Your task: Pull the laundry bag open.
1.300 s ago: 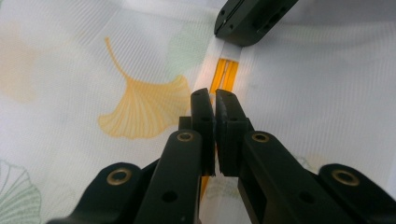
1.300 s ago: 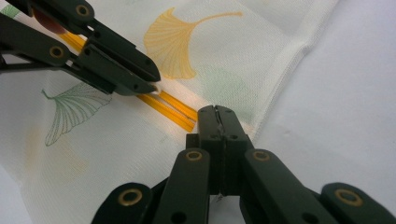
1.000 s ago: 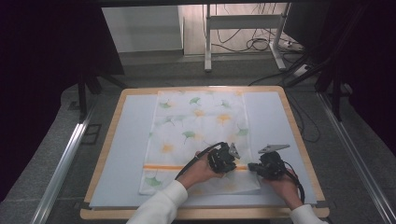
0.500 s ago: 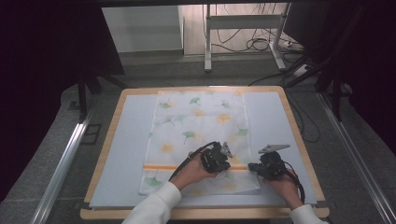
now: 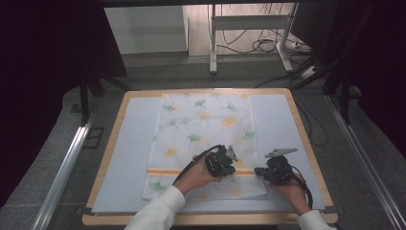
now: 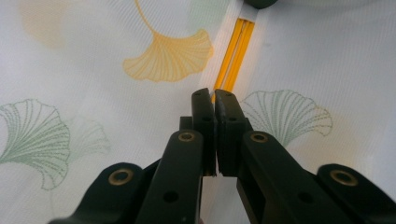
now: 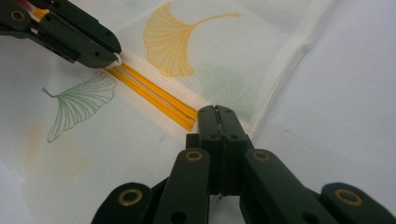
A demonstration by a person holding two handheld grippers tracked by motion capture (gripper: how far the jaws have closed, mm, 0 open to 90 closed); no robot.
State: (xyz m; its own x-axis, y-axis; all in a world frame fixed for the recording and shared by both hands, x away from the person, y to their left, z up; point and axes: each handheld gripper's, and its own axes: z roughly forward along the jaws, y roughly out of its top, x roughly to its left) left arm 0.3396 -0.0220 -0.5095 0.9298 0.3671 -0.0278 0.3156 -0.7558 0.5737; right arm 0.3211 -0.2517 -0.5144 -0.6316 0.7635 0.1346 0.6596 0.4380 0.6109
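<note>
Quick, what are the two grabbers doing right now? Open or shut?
Left gripper: shut, fingers pinched on the cloth at its orange stripe.
Right gripper: shut, fingers pinched on the same stripe near the cloth's edge.

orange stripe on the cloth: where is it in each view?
High view: orange stripe crosses the cloth's near part, passing by both grippers.
Left gripper view: orange stripe runs from the shut jaw tips to the top edge.
Right gripper view: orange stripe slants from its jaw tips up-left to the left gripper.
Shared landmark: the stripe's white band.
</note>
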